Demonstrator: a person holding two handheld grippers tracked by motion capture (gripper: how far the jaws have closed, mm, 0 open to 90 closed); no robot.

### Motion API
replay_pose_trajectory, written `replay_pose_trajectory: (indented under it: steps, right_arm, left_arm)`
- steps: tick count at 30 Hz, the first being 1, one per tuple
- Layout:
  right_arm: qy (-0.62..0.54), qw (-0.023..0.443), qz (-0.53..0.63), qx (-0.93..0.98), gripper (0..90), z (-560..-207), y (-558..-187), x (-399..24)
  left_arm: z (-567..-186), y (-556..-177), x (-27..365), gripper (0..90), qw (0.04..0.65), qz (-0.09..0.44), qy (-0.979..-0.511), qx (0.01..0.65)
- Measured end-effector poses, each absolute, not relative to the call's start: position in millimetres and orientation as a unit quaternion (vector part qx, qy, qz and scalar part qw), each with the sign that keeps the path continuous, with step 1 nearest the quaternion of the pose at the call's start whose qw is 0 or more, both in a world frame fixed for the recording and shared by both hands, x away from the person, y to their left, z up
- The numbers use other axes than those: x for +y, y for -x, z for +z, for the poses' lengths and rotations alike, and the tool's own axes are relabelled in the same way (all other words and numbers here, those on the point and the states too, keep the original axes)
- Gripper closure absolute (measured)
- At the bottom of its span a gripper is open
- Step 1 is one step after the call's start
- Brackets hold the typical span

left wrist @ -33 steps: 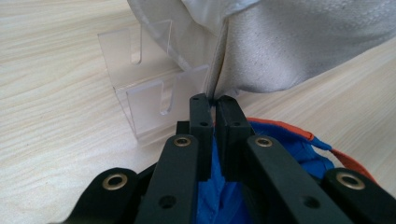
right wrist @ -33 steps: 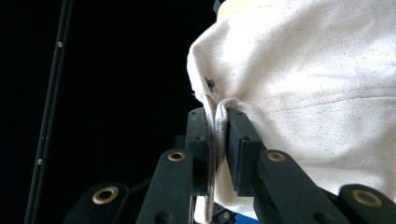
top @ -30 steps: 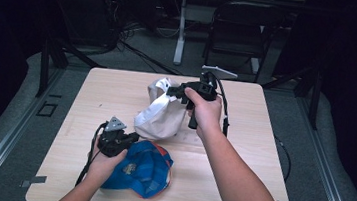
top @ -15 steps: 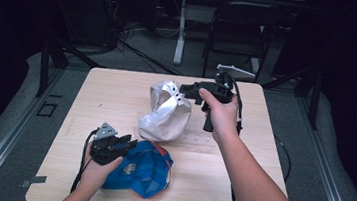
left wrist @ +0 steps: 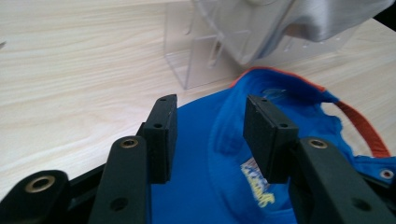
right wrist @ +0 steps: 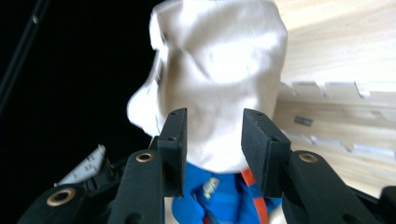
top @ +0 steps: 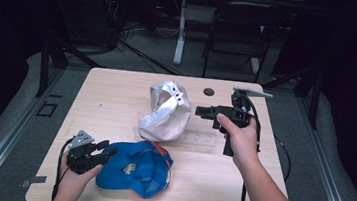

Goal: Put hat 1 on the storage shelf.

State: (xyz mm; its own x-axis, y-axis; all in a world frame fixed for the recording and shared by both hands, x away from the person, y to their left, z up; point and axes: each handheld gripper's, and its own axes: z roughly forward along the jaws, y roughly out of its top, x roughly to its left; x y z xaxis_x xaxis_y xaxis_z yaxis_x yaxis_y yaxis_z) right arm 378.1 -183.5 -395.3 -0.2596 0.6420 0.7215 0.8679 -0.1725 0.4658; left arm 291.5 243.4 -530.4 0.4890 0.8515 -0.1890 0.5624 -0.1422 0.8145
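Both grippers are seen with jaws apart and nothing between them. Since a second ago the right gripper (top: 204, 112) has been drawn back from the white cap (top: 166, 113) toward the table's (top: 117, 86) right edge, and the cap has been left standing free. This is judged to mean that the white cap has just been placed and let go, so the blue cap (top: 136, 168) is probably next.

By size: the table carries everything. The white cap stands upright near the table's middle, propped on a clear plastic stand (left wrist: 198, 58), which is seen in the left gripper view to reach under it. The blue cap lies flat by the near edge, toward the left corner, with the left gripper (top: 107, 148) hovering at its left side and, in its own view, poised over the crown. 1 small dark disc (top: 209, 91) lies near the far edge.

No true container is present; the stand holds 1 cap.
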Motion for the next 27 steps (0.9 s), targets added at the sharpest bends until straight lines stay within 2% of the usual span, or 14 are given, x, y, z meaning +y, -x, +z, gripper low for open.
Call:
replay_pose_trajectory:
  steps: [11,27]
  right_arm:
    - [0.575,0.092,-0.454,-0.675,60.7,-445.3,-345.8,-176.3]
    - [0.551,0.071,-0.438,-0.707,60.5,-496.3,-321.0,-164.9]
  left_arm:
    - [-541.1,-293.9,266.5,52.9,0.446,0.168,-0.715,0.511]
    - [-545.4,-292.1,264.4,50.9,0.444,0.165,-0.721,0.505]
